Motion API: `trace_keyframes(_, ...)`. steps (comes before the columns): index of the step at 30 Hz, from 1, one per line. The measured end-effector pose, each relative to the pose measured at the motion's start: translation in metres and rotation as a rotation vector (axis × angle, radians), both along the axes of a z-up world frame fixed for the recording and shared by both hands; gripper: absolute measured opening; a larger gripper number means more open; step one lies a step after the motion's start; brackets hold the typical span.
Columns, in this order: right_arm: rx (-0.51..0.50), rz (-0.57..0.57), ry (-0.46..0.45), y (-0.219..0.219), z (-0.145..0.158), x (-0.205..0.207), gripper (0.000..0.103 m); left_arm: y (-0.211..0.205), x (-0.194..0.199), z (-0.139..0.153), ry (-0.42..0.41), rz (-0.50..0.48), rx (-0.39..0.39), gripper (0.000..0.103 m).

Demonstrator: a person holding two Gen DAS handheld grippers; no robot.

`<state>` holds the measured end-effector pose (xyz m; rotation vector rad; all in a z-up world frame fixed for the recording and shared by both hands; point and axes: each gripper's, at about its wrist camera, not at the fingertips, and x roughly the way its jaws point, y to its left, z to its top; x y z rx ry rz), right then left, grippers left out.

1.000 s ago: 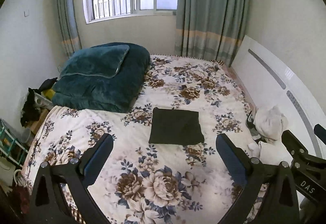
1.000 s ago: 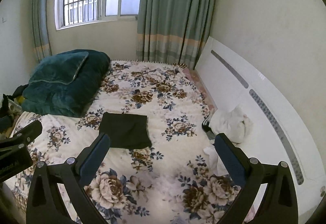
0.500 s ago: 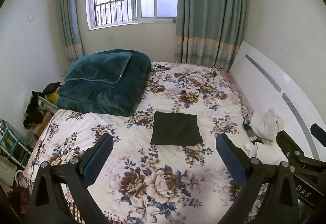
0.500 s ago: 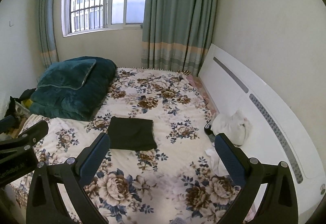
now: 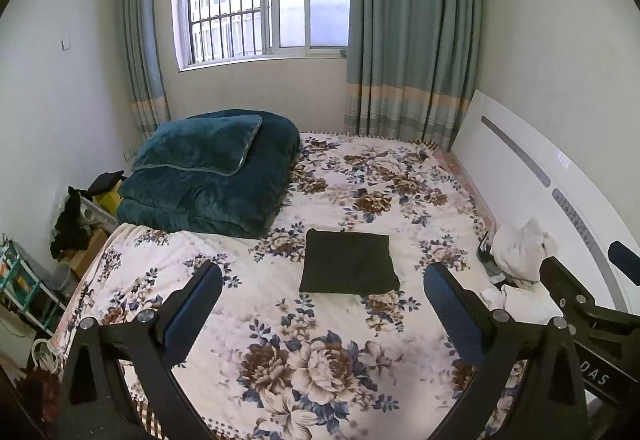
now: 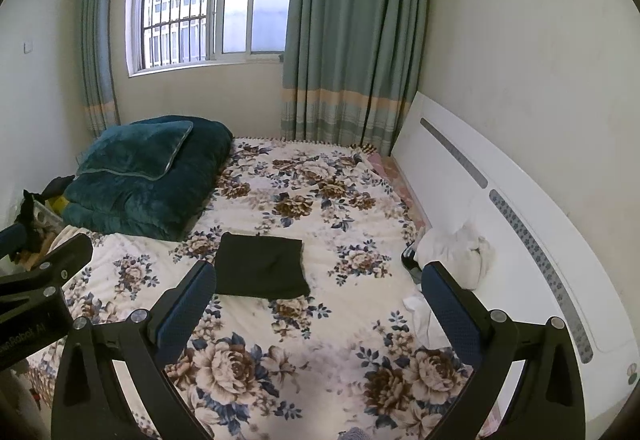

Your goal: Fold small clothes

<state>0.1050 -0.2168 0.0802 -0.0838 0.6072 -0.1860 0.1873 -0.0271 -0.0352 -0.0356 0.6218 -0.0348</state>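
A dark folded cloth (image 5: 349,262) (image 6: 261,265) lies flat as a neat rectangle in the middle of the floral bedspread (image 5: 320,352) (image 6: 320,340). My left gripper (image 5: 322,292) hovers well back from it, open and with nothing between its fingers. My right gripper (image 6: 319,290) is open too, held back over the near part of the bed, the dark cloth just beyond its left finger. A heap of white clothes (image 5: 520,252) (image 6: 460,252) lies at the bed's right side by the headboard. The right gripper's body shows at the right edge of the left wrist view.
A folded teal quilt with a pillow (image 5: 212,179) (image 6: 148,175) sits at the far left of the bed. The white headboard (image 5: 532,175) (image 6: 500,191) runs along the right. Window and curtains stand behind. Shelves and clutter (image 5: 28,280) crowd the floor on the left.
Both grippers have pulled back and risen away from the bed, so the dark cloth looks smaller and more of the window shows. The cloth has not moved.
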Motion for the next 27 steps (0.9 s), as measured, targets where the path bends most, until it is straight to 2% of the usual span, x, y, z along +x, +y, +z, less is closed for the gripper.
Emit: trace_keyframes(27,0.020,0.028,0.003,0.011,0.006,0.004,0.103,0.006,-0.013,0.002,0.009,0.028,0.000,0.103)
